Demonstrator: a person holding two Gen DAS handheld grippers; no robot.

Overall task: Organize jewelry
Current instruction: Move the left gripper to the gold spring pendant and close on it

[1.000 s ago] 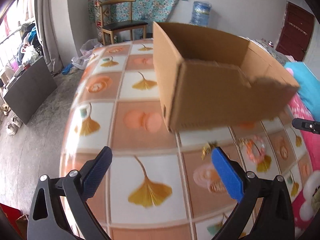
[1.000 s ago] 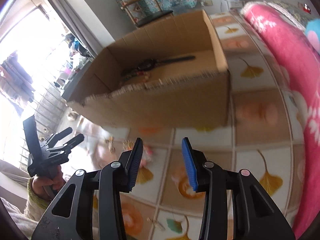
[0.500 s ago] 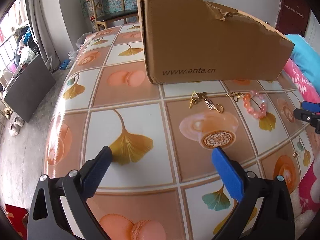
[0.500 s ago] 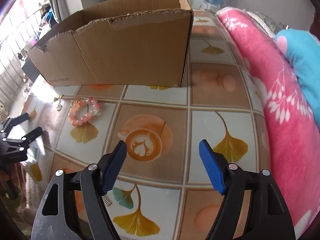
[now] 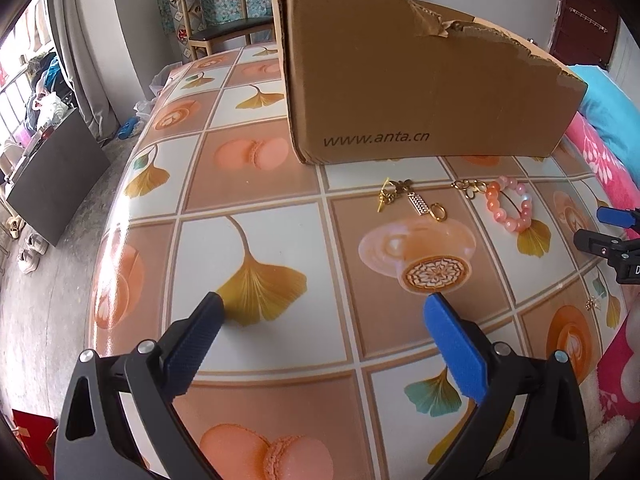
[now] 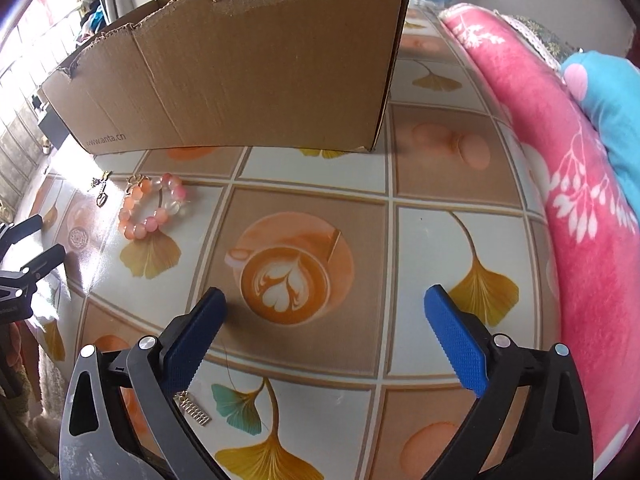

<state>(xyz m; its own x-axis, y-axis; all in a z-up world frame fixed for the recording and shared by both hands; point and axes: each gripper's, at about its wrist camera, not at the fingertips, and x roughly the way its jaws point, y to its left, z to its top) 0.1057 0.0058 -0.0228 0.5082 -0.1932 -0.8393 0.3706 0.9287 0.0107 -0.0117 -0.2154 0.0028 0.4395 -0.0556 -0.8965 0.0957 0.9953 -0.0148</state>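
Both grippers hover empty over the patterned tablecloth: the left gripper stands wide, the right gripper is opening with nothing between its jaws, so this looks like the reach for the next piece. Beyond them lie a small silver charm, a gold chain and a pink bead bracelet, just short of the cardboard box; next, one gripper must drop over a piece and close. A second ago the right jaws were narrow and both cameras sat higher, looking into the box.

Bright daylight enters from the window on the left, blowing it out. Glare streaks the glossy tablecloth. Fisheye bends and darkens the edges
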